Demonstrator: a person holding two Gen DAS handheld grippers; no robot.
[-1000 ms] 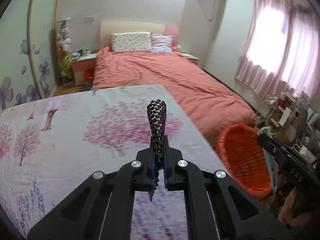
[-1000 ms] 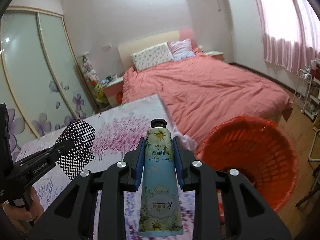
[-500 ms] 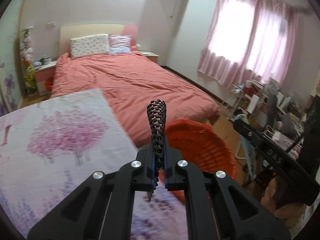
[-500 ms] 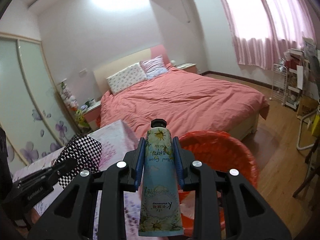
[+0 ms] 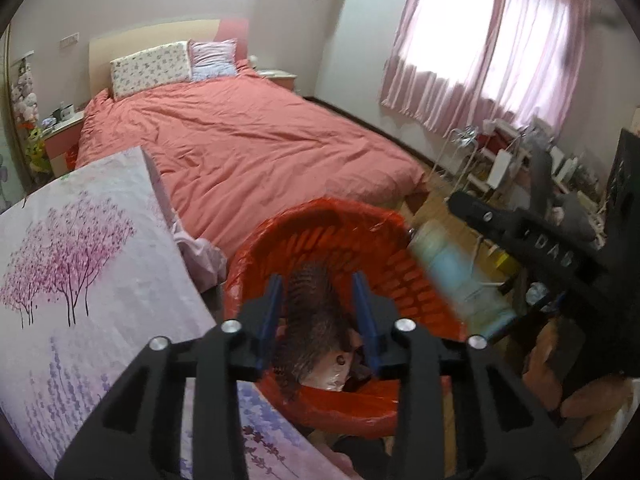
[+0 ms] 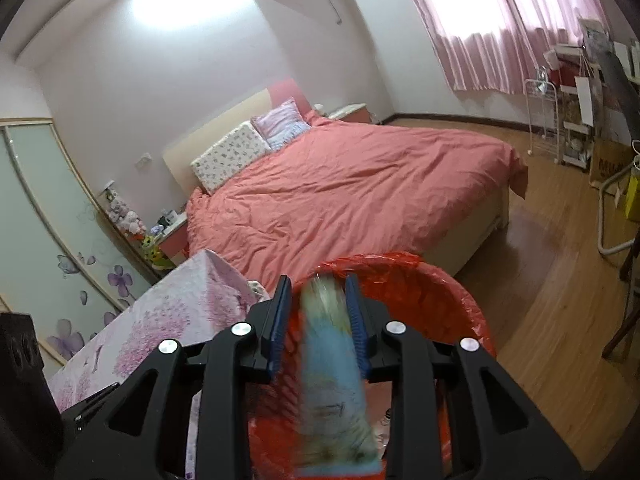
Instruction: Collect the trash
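Lower centre of the left view, the left gripper point(image 5: 318, 312) has just been opening; its jaws stand apart and the checkered wrapper point(image 5: 308, 320) blurs between them, dropping into the red basket point(image 5: 416, 280). Right view, lower centre: the right gripper point(image 6: 318, 320) has just been opening too, its tube point(image 6: 334, 380) slipping loose over the basket. Both pieces look binned.

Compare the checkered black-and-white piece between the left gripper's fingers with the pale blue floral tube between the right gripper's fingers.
The checkered black-and-white piece is dark, patterned and thin; the pale blue floral tube is light, printed and thicker. The piece sits well clear of both blue pads of the left gripper; the tube nearly fills the right gripper. Both are motion-blurred over the orange-red basket, both sets of jaws just opened.
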